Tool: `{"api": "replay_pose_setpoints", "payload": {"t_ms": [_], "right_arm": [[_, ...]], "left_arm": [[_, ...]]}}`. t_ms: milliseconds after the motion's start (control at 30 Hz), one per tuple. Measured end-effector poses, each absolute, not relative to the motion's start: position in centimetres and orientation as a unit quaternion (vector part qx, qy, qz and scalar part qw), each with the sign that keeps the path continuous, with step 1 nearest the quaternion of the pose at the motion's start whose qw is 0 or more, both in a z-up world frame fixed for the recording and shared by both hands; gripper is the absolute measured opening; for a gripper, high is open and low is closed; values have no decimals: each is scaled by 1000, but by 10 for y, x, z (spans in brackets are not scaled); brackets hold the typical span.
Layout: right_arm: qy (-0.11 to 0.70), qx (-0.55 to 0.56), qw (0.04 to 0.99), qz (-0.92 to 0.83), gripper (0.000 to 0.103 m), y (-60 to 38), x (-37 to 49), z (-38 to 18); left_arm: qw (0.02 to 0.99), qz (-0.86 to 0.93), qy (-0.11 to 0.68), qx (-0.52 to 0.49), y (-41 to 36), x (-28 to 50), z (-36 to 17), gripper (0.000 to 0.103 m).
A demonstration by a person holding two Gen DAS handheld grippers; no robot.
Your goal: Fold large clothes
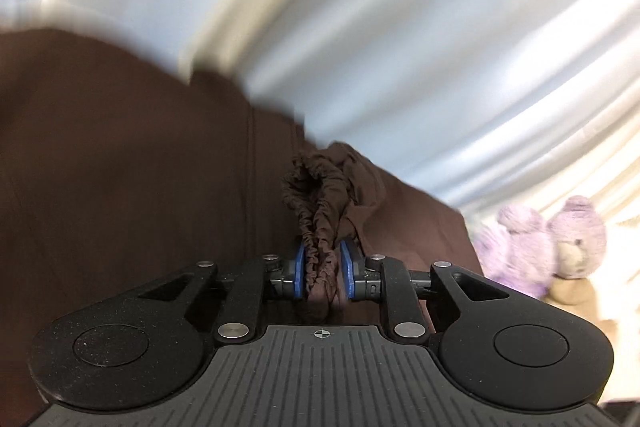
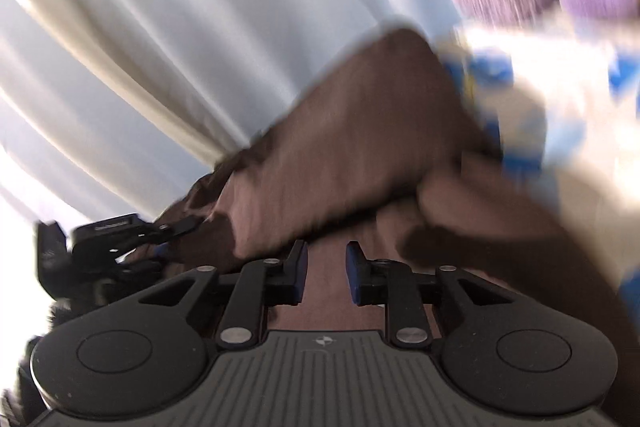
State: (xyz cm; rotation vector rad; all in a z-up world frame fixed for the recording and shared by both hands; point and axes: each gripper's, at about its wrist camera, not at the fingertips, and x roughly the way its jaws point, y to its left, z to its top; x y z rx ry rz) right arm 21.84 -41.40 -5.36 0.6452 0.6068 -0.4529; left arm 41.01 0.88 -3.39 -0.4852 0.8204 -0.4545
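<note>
Left gripper (image 1: 322,269): pressed together on a ruched, elastic-looking hem of the brown garment (image 1: 120,167), the bunched cloth squeezed between the blue pads (image 1: 299,267) at lower centre of the left wrist view.
Right gripper (image 2: 326,273): jaws narrowly apart at lower centre of the right wrist view, brown cloth running between them; motion blur hides whether the pads press on it, so I cannot tell if it pinches.
Brown garment: fills the left half and centre of the left wrist view; in the right wrist view it rises as a folded hump from the jaws toward the upper middle.
Other gripper in the right wrist view: black frame of the left gripper (image 2: 120,235) at lower left, against the edge of the brown cloth.
Bed sheet (image 1: 400,7): pale, streaked with blur, across the upper part of both views.
Plush toys (image 1: 560,239): purple, at the right edge of the left wrist view.
Blue-and-white cloth (image 2: 520,95): blurred, right side of the right wrist view.
</note>
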Motion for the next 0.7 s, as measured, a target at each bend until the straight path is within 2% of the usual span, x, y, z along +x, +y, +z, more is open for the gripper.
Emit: {"api": "replay_pose_setpoints", "payload": {"t_ms": [100,233,300,333,467,700], "right_arm": [[277,247,899,-231,22,-414,232,-36],[330,178,889,-263,18,-422,267,-55],[358,159,875,-285,4,-431,279,-74],[362,162,871,-290,0,-436,281,-81],[345,174,875,-292,0,-443,275,-93],[324,123,891,-294,0,-421,267,-99]], "left_arm": [[893,-203,362,-173,4,411,-24,21],[898,-179,385,-116,-15,416,-52,21],[901,-168,387,-98,-22,417,-64,22],[902,-164,388,-95,-24,418,-69,22],[906,-160,381,-92,-22,418,-70,22],[912,-154,372,-77,-21,417,-74,23]]}}
